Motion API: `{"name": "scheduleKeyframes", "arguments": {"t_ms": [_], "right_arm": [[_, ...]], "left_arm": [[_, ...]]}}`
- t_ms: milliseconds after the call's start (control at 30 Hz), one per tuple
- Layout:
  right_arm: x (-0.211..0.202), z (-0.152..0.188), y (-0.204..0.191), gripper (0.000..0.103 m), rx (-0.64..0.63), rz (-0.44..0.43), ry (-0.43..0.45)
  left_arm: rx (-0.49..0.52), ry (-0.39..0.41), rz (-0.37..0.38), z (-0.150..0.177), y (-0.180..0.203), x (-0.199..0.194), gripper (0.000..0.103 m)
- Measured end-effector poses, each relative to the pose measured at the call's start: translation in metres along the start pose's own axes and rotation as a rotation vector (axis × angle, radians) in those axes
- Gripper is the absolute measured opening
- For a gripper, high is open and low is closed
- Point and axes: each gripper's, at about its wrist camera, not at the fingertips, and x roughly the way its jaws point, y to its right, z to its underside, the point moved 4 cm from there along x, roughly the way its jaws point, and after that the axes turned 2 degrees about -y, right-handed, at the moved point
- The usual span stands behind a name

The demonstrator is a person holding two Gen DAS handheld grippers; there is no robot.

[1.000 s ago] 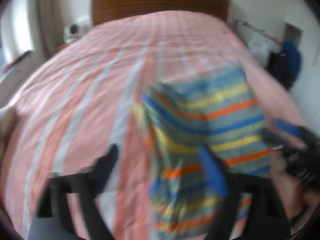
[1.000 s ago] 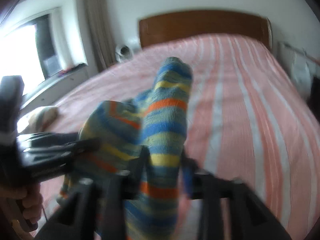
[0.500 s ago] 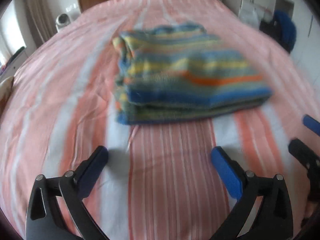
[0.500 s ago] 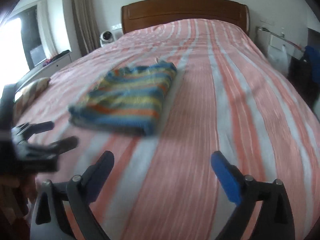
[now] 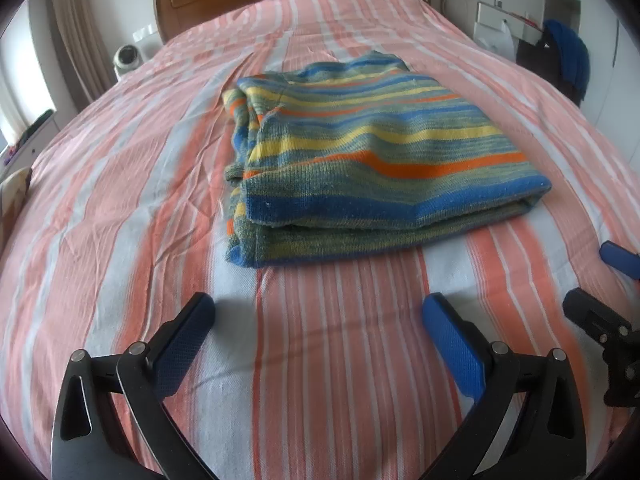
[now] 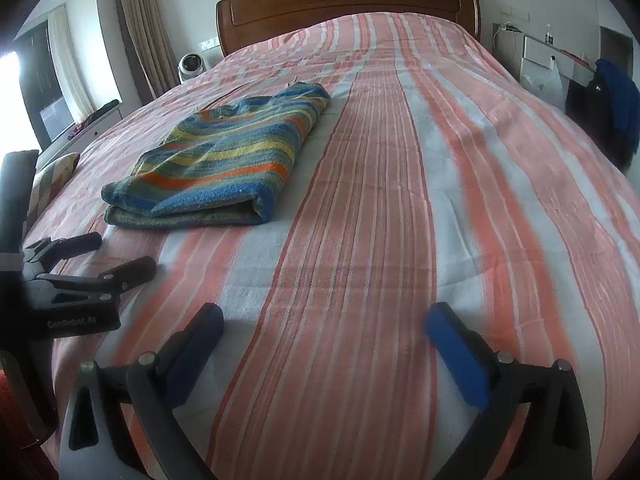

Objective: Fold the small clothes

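Note:
A knitted garment with blue, yellow, orange and green stripes (image 5: 360,152) lies folded into a flat rectangle on the pink-and-white striped bedspread (image 5: 120,200). My left gripper (image 5: 319,308) hovers just short of the garment's near edge, open and empty. In the right wrist view the same garment (image 6: 224,160) lies ahead to the left. My right gripper (image 6: 325,316) is over bare bedspread to the right of it, its jaws still opening with nothing between them. Each gripper shows at the other view's edge: the left gripper (image 6: 120,252) and the right gripper (image 5: 596,278).
A wooden headboard (image 6: 348,4) closes the far end of the bed. A white round fan (image 6: 191,66) stands at the far left corner. Dark and blue clothing (image 6: 616,100) hangs to the right of the bed. A patterned cushion (image 6: 52,176) sits at the left edge.
Both grippers let go of the striped garment and drew back and down; it now lies folded on the bed. Since half a second ago the hands have barely moved.

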Motion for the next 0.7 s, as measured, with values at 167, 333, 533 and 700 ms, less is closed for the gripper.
{"name": "scheduleKeyframes", "arguments": {"t_ms": [167, 333, 533, 700], "right_arm": [[0.0024, 0.0005, -0.0022, 0.102, -0.011, 0.016, -0.004], [0.0025, 0.0006, -0.0031, 0.102, -0.009, 0.012, -0.005], [0.0028, 0.0005, -0.0028, 0.102, -0.008, 0.012, -0.001], [0.0034, 0.0005, -0.0036, 0.103, -0.005, 0.008, -0.002]], "left_arm": [[0.000, -0.001, 0.000, -0.0007, -0.0003, -0.0003, 0.103], [0.000, -0.001, 0.000, -0.0009, -0.0006, 0.0002, 0.103], [-0.001, -0.003, 0.002, 0.0005, -0.0011, 0.0006, 0.103], [-0.001, -0.002, 0.001, 0.0002, -0.0009, 0.0000, 0.103]]}}
